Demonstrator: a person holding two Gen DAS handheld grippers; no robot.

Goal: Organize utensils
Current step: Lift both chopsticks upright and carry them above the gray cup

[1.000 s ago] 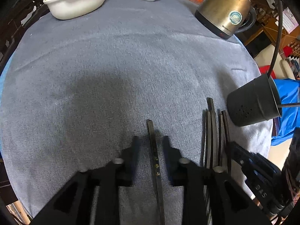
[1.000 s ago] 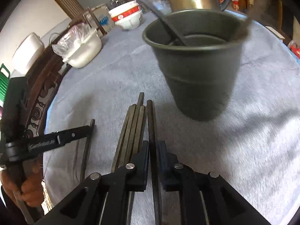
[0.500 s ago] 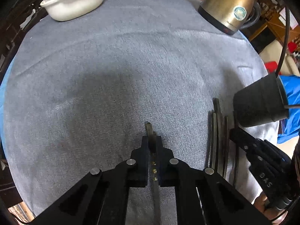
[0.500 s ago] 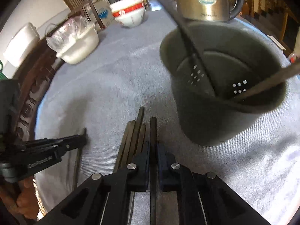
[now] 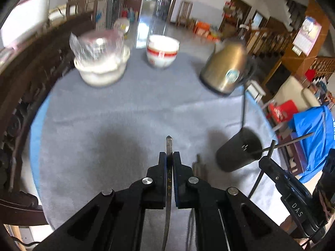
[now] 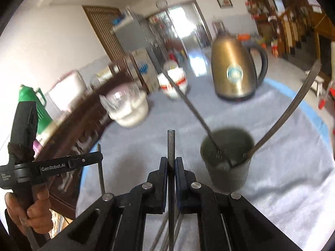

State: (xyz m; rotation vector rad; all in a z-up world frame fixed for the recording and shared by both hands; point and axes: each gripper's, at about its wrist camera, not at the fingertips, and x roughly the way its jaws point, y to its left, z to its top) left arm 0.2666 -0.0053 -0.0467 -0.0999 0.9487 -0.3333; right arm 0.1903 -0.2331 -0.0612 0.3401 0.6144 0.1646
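Black jaws of the left gripper (image 5: 169,156) are pressed together on a dark chopstick (image 5: 168,146), pinching it along its length; its pointed tip projects just past the fingertips and the shaft runs back between the pads, bearing small gold characters. The right gripper (image 6: 171,161) pinches a second dark chopstick (image 6: 171,144) the same way, with a squared end standing up beyond the jaws. Both sticks are clear of the grey cloth (image 5: 125,113), which is woven and matt and covers a round table.

A dark, tapered utensil cup (image 6: 227,163) with small perforations stands on the cloth just right of the right gripper, holding two long metal utensils that lean outward. More chopsticks (image 5: 197,166) lie on the cloth between the left gripper and the cup; their number cannot be read through the blur.

Well apart, at the far edge, stand a brass-coloured kettle (image 5: 227,67), a white bowl with a red band (image 5: 162,51) and a white basin (image 5: 101,71) with crumpled clear plastic
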